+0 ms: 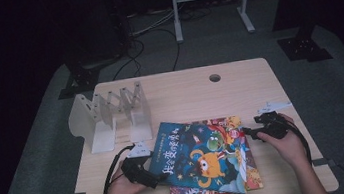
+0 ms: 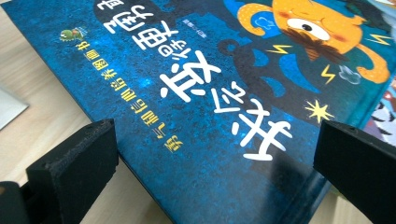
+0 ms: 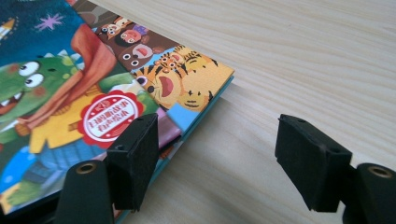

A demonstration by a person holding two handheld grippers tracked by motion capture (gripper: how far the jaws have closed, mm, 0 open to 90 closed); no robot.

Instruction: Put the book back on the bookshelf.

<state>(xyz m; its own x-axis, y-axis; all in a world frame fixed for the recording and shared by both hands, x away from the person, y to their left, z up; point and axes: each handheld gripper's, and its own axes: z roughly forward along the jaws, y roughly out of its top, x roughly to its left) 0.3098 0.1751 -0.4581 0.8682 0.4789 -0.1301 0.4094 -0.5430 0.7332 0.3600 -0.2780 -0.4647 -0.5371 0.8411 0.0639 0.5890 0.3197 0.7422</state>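
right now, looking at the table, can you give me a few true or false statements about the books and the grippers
The blue book lies on top of the pile. True.
A book stands in the white rack. False: all the books lie flat on the table.
The left gripper has its jaws open, either side of the blue book's corner. True.
The right gripper is at the rack. False: it is at the pile's right edge, beside the tiger-cover book.
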